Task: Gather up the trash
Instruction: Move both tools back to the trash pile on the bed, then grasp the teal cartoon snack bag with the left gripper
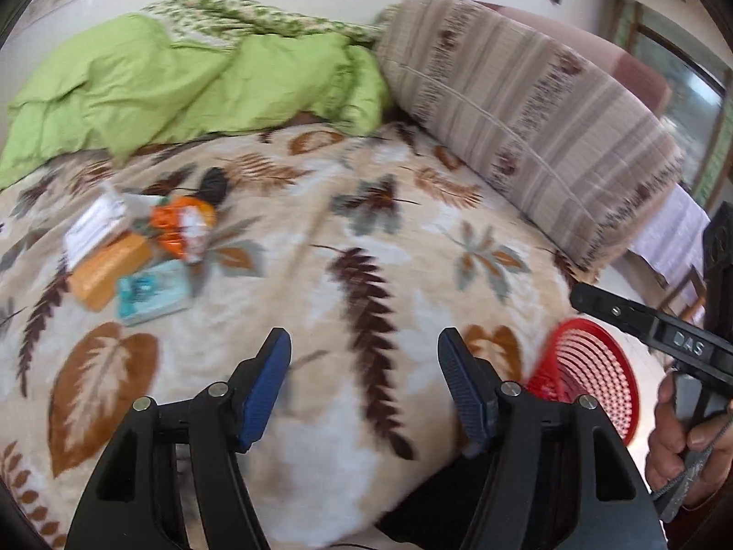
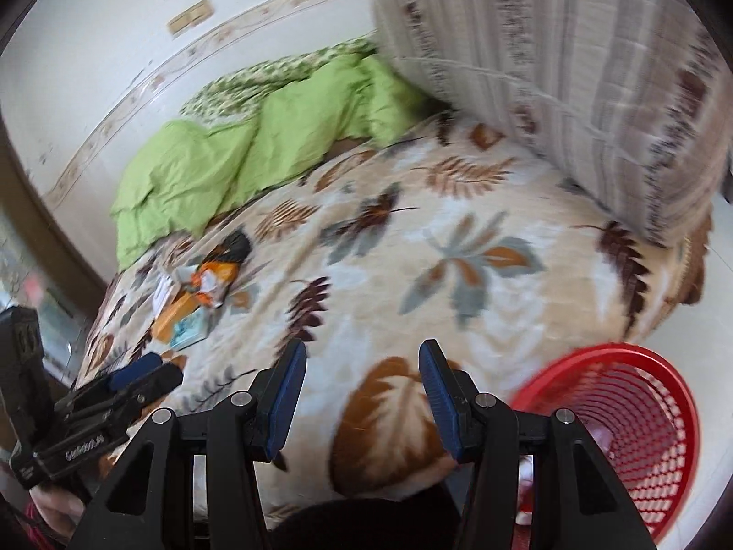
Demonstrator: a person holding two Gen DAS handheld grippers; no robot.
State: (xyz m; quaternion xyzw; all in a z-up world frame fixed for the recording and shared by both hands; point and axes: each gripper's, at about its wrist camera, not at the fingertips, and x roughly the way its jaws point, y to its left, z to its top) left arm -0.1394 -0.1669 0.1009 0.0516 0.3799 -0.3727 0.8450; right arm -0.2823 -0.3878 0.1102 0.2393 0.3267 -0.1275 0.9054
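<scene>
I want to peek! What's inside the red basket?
The red basket sits on the floor beside the bed. Something pale pink and white shows at its bottom, too blurred to name. The right gripper hides part of it.

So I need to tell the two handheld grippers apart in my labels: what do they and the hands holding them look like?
Both look identical: the left gripper and right gripper have black angular frames, silver pivot pins and ribbed blue pads. The body bears pale embossed lettering, too blurred to read. A bare hand holds the right one.
</scene>
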